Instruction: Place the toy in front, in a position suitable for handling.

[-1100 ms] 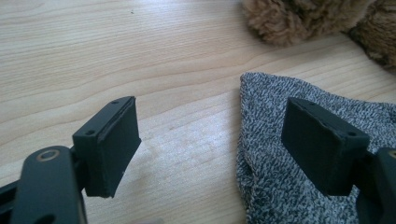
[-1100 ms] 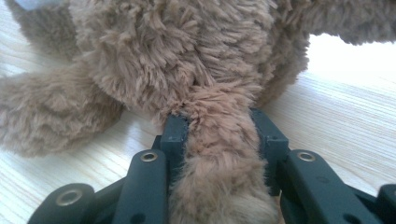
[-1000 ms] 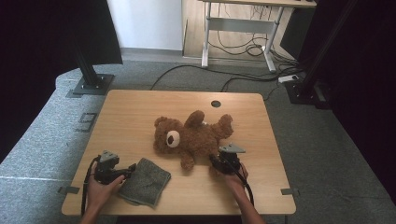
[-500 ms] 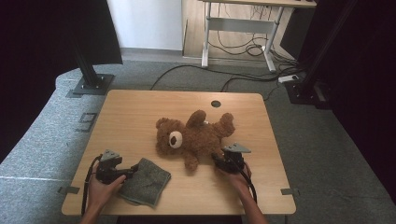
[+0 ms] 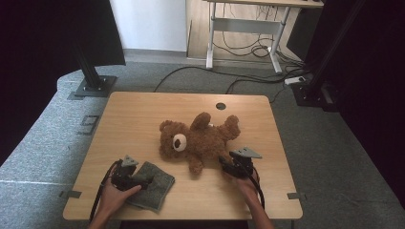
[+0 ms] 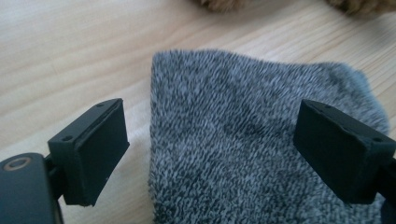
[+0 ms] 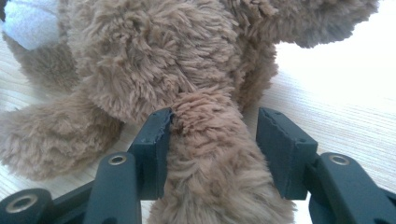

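Note:
A brown teddy bear [image 5: 200, 140] lies on its back in the middle of the wooden table [image 5: 143, 114]. My right gripper [image 5: 224, 163] sits at its lower right. In the right gripper view, one furry limb [image 7: 205, 154] of the teddy bear [image 7: 154, 60] lies between the jaws of the right gripper [image 7: 212, 140], which have just been opening. The left pad brushes the fur and the right pad stands clear. A grey fuzzy cloth [image 5: 155, 188] lies at the front left. My left gripper [image 5: 144, 181] is open, with its jaws spread wide over the cloth [image 6: 243, 140].
A round cable hole [image 5: 220, 106] sits near the table's far edge. Black stands [image 5: 90, 83] and cables are on the floor beyond the table. Bare wood stretches along the table's back and left side.
My left gripper slid right so that its jaws now reach over the grey cloth. The right gripper's jaws widened around the bear's limb, and that hand stayed where it was.

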